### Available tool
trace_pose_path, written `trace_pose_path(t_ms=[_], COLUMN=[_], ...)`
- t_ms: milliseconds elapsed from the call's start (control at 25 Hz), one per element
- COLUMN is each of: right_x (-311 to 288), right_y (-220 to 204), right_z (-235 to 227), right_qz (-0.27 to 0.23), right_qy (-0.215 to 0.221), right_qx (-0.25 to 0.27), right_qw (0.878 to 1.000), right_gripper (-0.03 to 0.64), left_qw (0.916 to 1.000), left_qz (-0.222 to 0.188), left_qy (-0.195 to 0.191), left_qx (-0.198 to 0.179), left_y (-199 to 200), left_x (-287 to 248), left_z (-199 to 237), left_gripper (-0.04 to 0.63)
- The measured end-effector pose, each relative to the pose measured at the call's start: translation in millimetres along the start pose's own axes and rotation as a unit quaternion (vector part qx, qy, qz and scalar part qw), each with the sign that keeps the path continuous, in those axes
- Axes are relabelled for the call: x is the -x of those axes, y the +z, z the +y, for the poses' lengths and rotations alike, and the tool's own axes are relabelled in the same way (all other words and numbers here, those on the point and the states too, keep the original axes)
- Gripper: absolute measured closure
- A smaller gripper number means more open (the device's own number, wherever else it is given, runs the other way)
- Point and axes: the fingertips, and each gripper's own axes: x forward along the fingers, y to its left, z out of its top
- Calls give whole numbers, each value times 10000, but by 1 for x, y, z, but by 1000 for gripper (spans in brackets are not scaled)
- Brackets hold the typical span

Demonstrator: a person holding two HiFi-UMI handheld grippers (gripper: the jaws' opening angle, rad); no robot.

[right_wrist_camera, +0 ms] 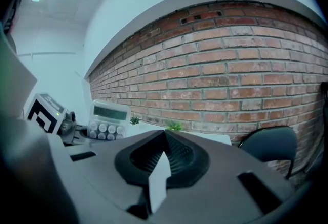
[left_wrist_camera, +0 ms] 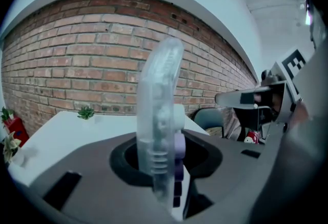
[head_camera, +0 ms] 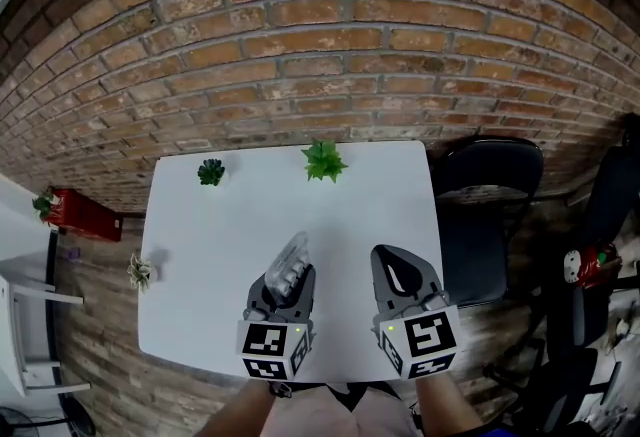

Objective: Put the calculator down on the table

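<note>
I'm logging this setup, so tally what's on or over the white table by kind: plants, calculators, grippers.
Plants: 3 (dark plant, bright plant, pale plant)
Calculator: 1, held in the left gripper
Grippers: 2 (left gripper, and right gripper, shut and empty)
Total: 6

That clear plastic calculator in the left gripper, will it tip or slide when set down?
Probably stiff and light: the clear plastic calculator looks thin and unbent, clamped in the left gripper. Set on its thin edge, as held now, it would likely topple flat. Its smooth shell may slide on the white table.
</note>
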Motion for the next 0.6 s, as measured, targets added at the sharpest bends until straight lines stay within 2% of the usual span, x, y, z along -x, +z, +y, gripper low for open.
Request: trace_pose_path(t_ms=[400, 600], right_x=[-4, -5], right_y=[-15, -20], right_z=[-4, -7], right_qz=[157, 195], right_qy=[-159, -217], right_qx=[-137, -183], right_qw=[9997, 9994], right_gripper=[614, 614], left_qw=[9957, 9935], left_qz=[864, 1077], left_qy=[-295, -346], left_qx=[128, 118], left_y=[-61, -75], left_x=[-21, -28], left_z=[1, 4], left_gripper=[459, 458])
